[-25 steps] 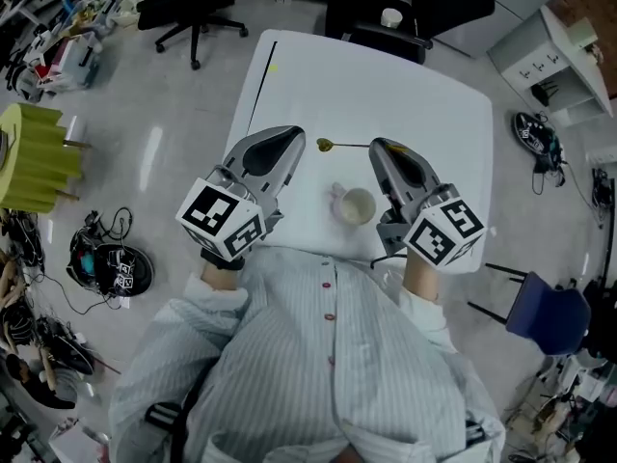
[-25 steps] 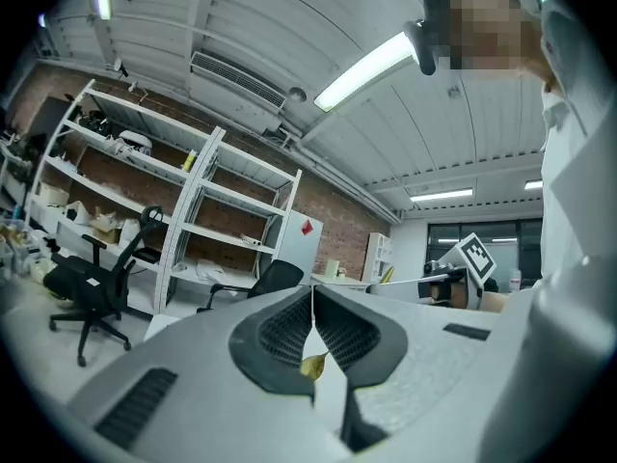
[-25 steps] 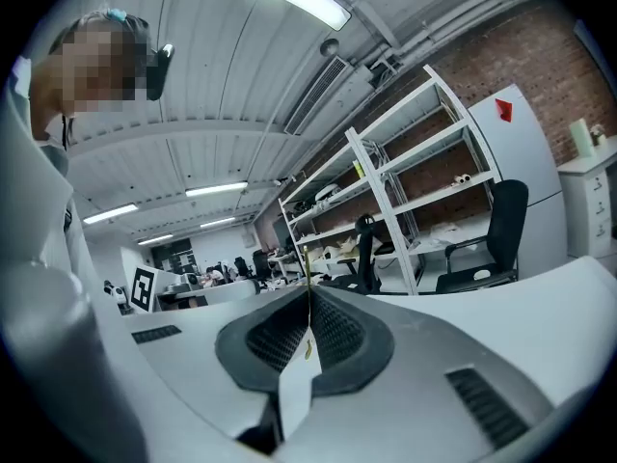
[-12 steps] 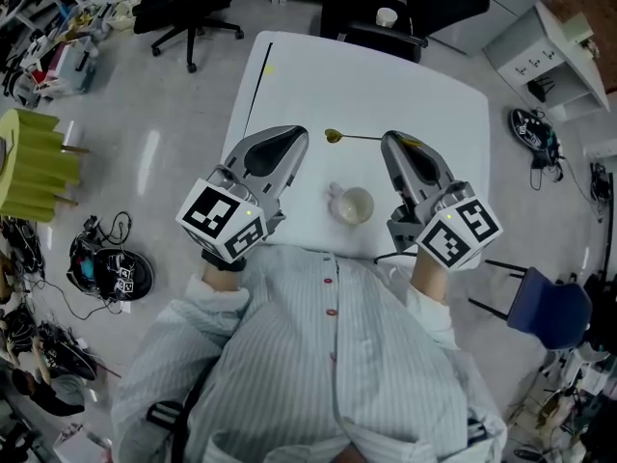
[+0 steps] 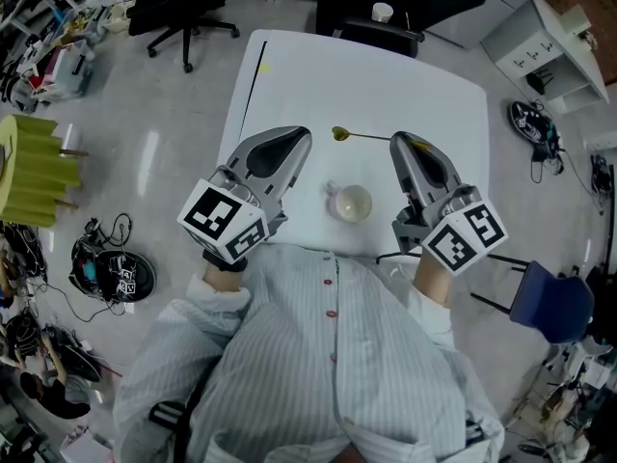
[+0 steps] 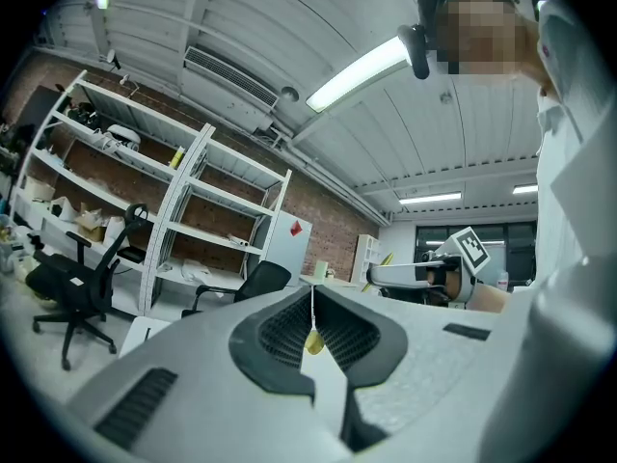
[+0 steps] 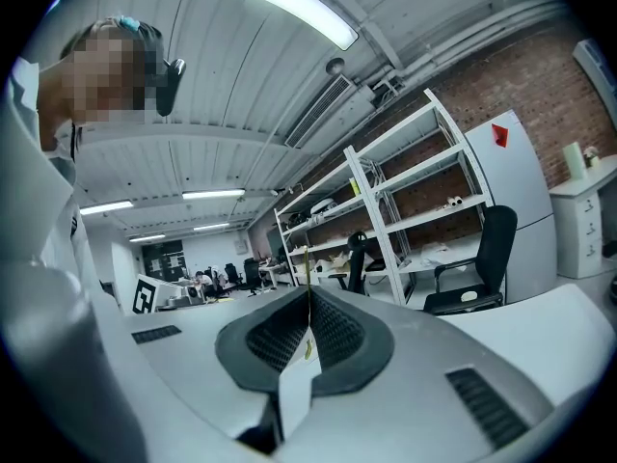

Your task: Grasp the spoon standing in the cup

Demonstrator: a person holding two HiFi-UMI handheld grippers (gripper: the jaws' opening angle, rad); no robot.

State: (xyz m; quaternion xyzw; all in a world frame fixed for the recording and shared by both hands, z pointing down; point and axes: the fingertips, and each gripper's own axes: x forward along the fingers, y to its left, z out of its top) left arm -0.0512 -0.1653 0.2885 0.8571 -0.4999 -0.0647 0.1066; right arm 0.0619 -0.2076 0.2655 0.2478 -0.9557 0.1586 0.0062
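A cream cup stands on the white table near its front edge, with nothing in it. My right gripper is shut on the handle of a thin gold spoon, which lies level in the air beyond the cup with its bowl pointing left. In the right gripper view the handle shows as a thin line in the seam of the jaws. My left gripper hovers left of the cup with its jaws together and nothing in them. In the left gripper view the spoon's bowl shows beyond the tips.
Black office chairs stand at the table's far side. A blue chair is on the right and a white shelf unit at the far right. On the floor to the left are a green object and cables.
My right gripper has moved right and farther from the cup, taking the spoon with it. The left gripper and the cup have stayed in place.
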